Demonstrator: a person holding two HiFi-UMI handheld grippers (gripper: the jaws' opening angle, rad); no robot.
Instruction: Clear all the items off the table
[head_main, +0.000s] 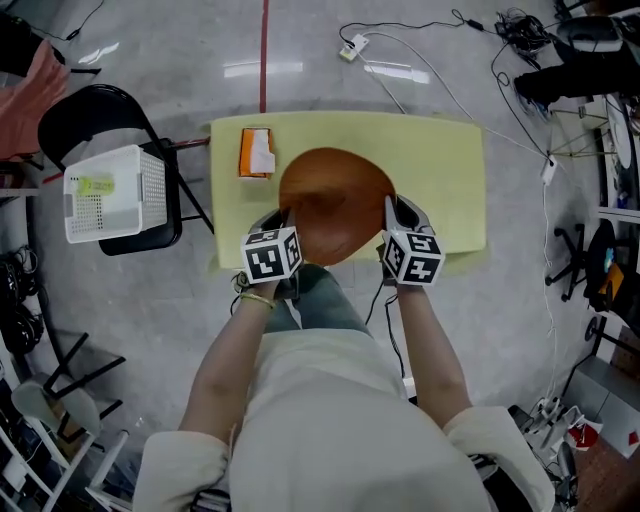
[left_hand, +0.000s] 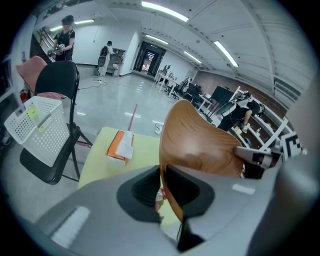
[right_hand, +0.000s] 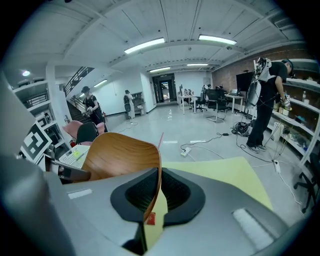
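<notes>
The left gripper and the right gripper each pinch an opposite rim of the shallow brown wooden bowl, held over the pale yellow table. An orange tissue box lies on the table. A white perforated plastic basket on the black folding chair holds a small yellow-green item
</notes>
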